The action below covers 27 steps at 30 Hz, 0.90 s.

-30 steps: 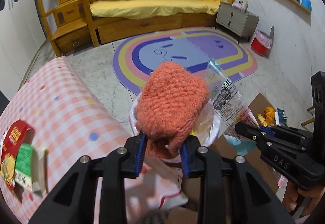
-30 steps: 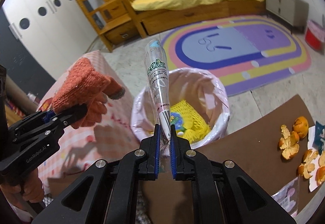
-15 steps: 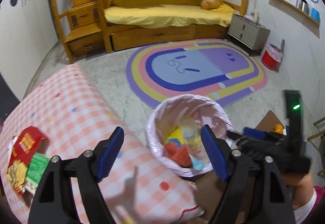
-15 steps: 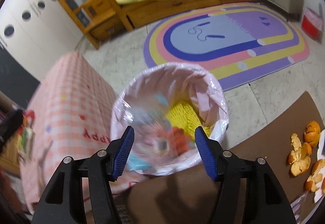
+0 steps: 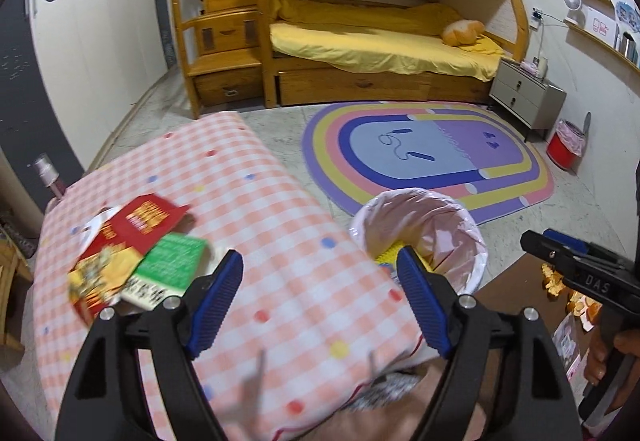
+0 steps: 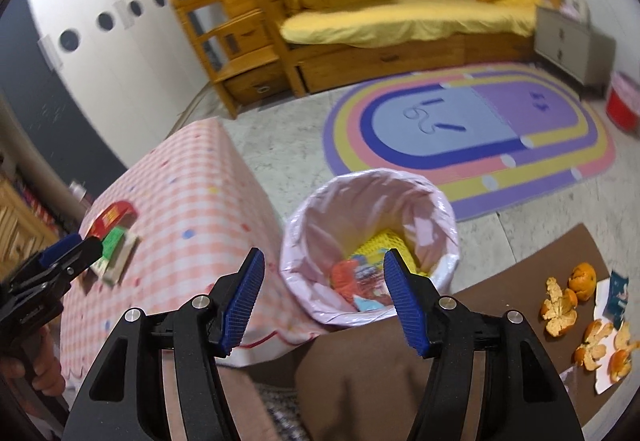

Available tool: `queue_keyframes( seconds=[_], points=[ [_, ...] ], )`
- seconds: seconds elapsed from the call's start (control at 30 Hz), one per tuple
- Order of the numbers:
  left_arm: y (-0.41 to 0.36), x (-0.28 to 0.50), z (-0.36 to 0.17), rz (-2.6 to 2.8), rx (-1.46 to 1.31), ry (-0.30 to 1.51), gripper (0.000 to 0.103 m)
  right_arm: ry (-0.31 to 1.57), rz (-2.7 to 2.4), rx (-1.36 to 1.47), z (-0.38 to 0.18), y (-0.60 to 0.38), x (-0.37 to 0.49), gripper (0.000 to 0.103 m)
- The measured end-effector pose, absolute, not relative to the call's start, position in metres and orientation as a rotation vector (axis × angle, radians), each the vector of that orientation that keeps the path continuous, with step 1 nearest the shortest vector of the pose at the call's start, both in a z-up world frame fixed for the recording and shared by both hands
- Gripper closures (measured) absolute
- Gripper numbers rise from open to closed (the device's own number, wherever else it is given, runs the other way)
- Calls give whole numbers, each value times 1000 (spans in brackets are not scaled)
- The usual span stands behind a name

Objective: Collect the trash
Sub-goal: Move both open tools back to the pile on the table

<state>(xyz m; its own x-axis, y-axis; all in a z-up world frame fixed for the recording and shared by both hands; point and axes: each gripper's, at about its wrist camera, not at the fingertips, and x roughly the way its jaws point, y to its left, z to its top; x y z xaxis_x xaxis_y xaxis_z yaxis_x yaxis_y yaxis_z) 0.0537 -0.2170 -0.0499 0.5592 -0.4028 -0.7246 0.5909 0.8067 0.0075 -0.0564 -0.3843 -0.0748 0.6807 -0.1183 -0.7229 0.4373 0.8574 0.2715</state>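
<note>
A bin with a pink liner (image 6: 400, 193) stands on the floor between the pink checked table (image 5: 280, 241) and a brown mat (image 6: 520, 281); it also shows in the left wrist view (image 5: 460, 213). Inside lie a yellow net, an orange glove (image 6: 344, 273) and a wrapper. My right gripper (image 6: 324, 297) is open and empty just in front of the bin. My left gripper (image 5: 320, 301) is open and empty above the table. A red packet (image 5: 136, 225) and a green packet (image 5: 168, 269) lie on the table to its left. Orange peels (image 6: 560, 305) lie on the mat.
A striped oval rug (image 5: 428, 149) lies beyond the bin, with a wooden bunk bed (image 5: 380, 53) behind it. A grey nightstand (image 5: 524, 97) and a red bin (image 5: 566, 149) stand at the right wall. A spray bottle (image 5: 48, 177) stands left of the table.
Both grippers opened and dropped their loads, the orange glove and the clear wrapper, into the bin. Both then drew back; the left one swung left over the table.
</note>
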Motion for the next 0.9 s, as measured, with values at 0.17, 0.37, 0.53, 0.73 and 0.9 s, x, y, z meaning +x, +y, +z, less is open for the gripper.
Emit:
queue_keyframes(
  seconds=[0.17,0.37,0.53,0.73,0.9],
  points=[
    [-175,46,-47,-539,232,777,25,761,-238,367,-61,-345,-46,40],
    [-113,47,-49,-425,181,777,25,776,-122,257,-50,-290,-19,41],
    [-65,65,-65,-317,138,820,25,778,-44,175,-42,-247,0,41],
    [-35,95,-90,-226,154,862,25,799,3,122,-47,-212,29,41],
    [-27,117,-106,-201,146,891,25,820,13,100,-59,-201,50,41]
  ],
)
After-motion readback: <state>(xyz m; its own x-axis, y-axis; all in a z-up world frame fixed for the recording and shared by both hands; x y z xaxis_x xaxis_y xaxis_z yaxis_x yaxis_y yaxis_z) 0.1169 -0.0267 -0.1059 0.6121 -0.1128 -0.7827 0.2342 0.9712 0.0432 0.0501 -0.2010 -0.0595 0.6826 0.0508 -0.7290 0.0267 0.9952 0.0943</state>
